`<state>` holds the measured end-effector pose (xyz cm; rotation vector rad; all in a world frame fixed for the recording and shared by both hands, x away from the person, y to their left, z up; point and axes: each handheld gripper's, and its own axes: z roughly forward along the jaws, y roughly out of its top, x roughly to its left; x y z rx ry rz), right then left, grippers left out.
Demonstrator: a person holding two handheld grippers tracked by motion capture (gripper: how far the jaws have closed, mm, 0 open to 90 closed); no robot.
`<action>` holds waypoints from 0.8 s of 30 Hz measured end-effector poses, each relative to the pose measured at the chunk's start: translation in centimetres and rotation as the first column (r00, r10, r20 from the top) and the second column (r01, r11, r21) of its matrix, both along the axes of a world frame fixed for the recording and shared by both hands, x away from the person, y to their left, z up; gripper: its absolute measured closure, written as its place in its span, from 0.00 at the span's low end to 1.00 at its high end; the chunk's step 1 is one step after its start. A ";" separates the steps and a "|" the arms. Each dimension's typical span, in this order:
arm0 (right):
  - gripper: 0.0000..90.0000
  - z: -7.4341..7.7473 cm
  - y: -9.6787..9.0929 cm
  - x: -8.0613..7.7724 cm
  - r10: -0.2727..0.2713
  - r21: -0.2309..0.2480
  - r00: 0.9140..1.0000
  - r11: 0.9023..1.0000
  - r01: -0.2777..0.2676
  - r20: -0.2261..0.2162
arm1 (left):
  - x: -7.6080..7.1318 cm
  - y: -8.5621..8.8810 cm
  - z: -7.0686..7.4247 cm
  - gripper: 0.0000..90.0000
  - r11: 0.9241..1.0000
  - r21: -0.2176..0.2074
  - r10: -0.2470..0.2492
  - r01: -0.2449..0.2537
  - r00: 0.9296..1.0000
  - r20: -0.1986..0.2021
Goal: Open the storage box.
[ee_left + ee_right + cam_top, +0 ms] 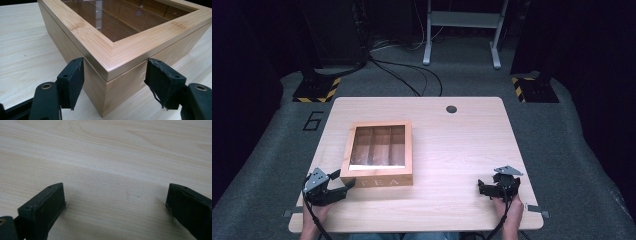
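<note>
Both hands low, one set of tongs at each near corner.

The left tongs (343, 181) sit at about 7 o'clock, pointing toward 2 o'clock, jaws partly apart and bracketing a wooden corner; whether the pads (71, 80) press it I cannot tell. The right tongs (484, 188) sit at 5 o'clock, level, jaws wide apart with nothing between. Both hands grip from below, cables trailing back.

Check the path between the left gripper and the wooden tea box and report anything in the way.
Nothing visible stands between them. The left gripper already straddles the near left corner of the tea box, one jaw to each side of it. In the left gripper view the pads look at or very near the wood; contact can't be confirmed. The table around that corner is bare.
</note>
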<state>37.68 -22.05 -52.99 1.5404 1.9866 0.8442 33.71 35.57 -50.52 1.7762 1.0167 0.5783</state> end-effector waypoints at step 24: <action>0.02 0.0 0.0 0.0 0.002 0.000 1.000 1.000 -0.002 0.001 | -0.4 -0.3 0.2 0.34 0.999 0.033 0.012 -0.014 0.998 0.062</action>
